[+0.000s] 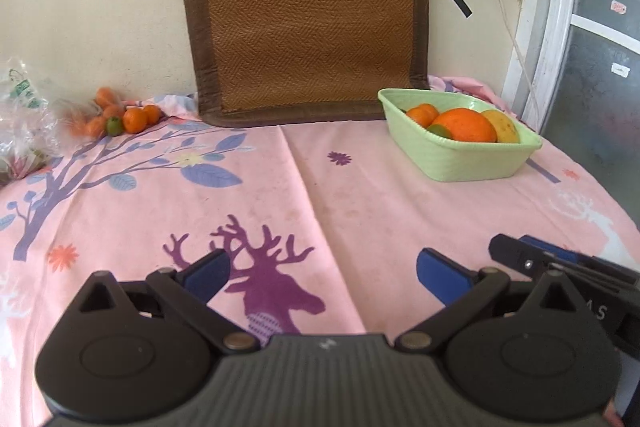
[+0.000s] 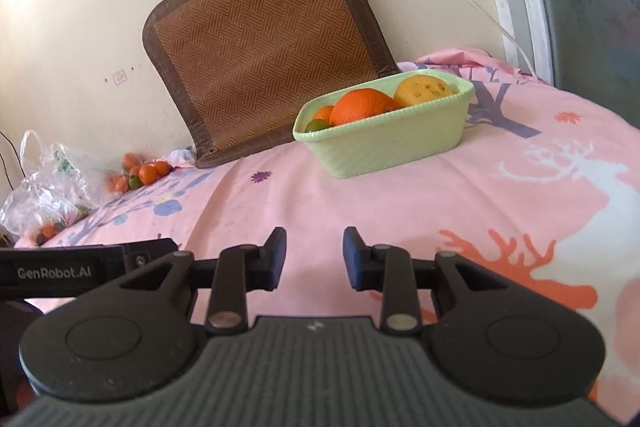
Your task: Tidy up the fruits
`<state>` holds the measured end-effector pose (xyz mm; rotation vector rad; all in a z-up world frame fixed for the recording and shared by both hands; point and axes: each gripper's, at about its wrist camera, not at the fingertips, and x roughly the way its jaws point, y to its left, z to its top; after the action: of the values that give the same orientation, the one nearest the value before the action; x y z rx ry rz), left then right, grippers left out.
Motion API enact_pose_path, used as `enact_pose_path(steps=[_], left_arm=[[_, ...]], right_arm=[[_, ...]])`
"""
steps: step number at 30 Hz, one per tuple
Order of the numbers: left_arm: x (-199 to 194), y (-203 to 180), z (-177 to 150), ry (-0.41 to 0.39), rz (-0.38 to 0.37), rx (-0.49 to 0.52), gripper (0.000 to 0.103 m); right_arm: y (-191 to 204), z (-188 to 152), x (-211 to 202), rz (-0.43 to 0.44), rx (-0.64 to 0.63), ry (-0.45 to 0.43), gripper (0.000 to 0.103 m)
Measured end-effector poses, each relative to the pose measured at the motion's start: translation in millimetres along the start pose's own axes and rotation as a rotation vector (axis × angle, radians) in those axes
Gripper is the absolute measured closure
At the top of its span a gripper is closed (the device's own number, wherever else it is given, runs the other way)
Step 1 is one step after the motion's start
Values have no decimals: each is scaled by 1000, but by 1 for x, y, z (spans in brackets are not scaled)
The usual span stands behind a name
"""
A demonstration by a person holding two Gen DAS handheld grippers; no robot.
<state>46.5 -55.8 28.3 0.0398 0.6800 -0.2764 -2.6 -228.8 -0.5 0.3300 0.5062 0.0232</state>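
The left gripper (image 1: 322, 273) hovers low over the pink sheet printed with deer and trees (image 1: 360, 211), its blue-padded fingers (image 1: 438, 277) spread wide with nothing between them; a purple deer print lies in the gap. The right gripper (image 2: 314, 259) also hangs above the pink sheet, its dark blue pads (image 2: 354, 259) at a middling gap, parted and empty. In the left wrist view, the right gripper's black body juts in at 4 o'clock, just beside the left one.

The pale green ribbed plastic basket (image 1: 476, 163) sits on the sheet at about 2 o'clock from the left gripper, and at about 12 to 1 o'clock in the right wrist view (image 2: 384, 143). Inside it lie a large orange (image 1: 466, 125), a smaller mandarin (image 1: 422, 113) at its 9 o'clock, a small green fruit (image 1: 440, 131) low against the near rim, and a yellow, spotted fruit (image 1: 505, 126) at the orange's 3 o'clock.

A loose cluster of small mandarins (image 1: 134, 119) with one green fruit (image 1: 114, 126) among them lies at 10 o'clock, at the sheet's far edge against the wall. Beside them, farther toward 9 o'clock, is a crumpled clear plastic bag (image 1: 22, 123); the right wrist view shows a few small fruits inside it.

A brown woven mat with a dark cloth border (image 1: 306, 23) leans upright against the cream wall (image 1: 80, 27) at 12 o'clock, between the cluster and the basket.
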Motion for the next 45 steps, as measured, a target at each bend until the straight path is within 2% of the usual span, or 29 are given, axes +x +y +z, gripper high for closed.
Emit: enact_pose_path(steps=[3, 14, 18, 22, 26, 30, 32, 34, 37, 39, 41, 45], left_arm=[[0, 1, -5, -12, 14, -11, 0], [19, -8, -4, -94, 61, 52, 0], [26, -10, 2, -104, 39, 69, 0], [35, -8, 5, -79, 11, 47, 0], [43, -6, 1, -25, 29, 43, 0], [44, -6, 2, -17, 41, 41, 0], [47, -12, 6, 2, 31, 76, 0], [50, -20, 16, 6, 27, 156, 0], [48, -25, 30, -80, 61, 196, 0], [52, -26, 33, -115, 89, 185, 0], [58, -24, 32, -104, 86, 153, 0], [71, -22, 20, -78, 78, 105, 0]], right_arm=[[0, -1, -3, -10, -3, -20, 59], [-18, 2, 2, 3, 104, -9, 58], [-21, 3, 2, -10, 126, -8, 58], [-16, 2, 2, -27, 101, -10, 58], [-13, 1, 3, -37, 85, -7, 57], [-13, 2, 4, -40, 83, -7, 56], [-15, 2, 3, -42, 92, -12, 52], [-17, 3, 2, -50, 101, -25, 51], [-21, 4, 2, -83, 126, -37, 50], [-22, 5, 3, -113, 131, -44, 50], [-20, 6, 1, -146, 101, -71, 50], [-8, 4, 3, -151, 13, -77, 48]])
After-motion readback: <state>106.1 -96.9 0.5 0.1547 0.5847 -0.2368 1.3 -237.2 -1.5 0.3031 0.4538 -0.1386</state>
